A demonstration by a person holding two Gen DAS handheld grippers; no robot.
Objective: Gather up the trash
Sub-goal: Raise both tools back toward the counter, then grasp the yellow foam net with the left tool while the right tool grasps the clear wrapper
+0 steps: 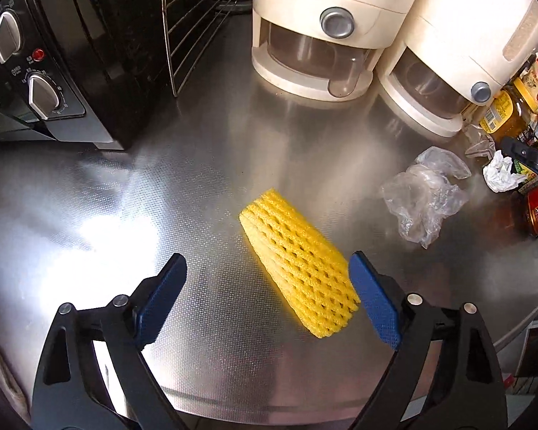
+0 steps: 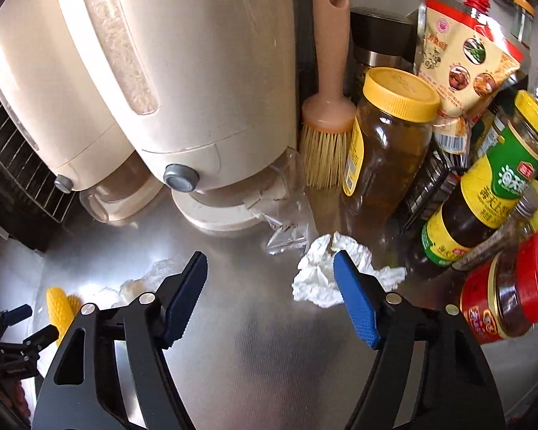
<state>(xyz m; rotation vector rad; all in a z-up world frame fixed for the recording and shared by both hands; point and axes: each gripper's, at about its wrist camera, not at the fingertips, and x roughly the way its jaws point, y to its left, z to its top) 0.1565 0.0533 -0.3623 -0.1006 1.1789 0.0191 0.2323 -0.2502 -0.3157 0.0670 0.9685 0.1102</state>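
A yellow foam fruit net (image 1: 297, 261) lies flat on the steel counter (image 1: 197, 186). My left gripper (image 1: 267, 268) is open, its right pad beside the net's near end. A crumpled clear plastic bag (image 1: 425, 193) lies to the right of the net. A crumpled white tissue (image 2: 322, 279) lies near the jars. My right gripper (image 2: 270, 265) is open, its right pad in front of the tissue. A clear wrapper (image 2: 287, 225) lies by the dispenser base. The net (image 2: 59, 308) and the left gripper (image 2: 10, 333) show at the far left of the right wrist view.
A black toaster oven (image 1: 53, 71) stands at the left with a wire rack (image 1: 190, 25). Two cream dispensers (image 1: 322, 36) stand at the back. Sauce jars (image 2: 477, 208), a honey jar (image 2: 387, 143) and a brush (image 2: 328, 107) crowd the right side.
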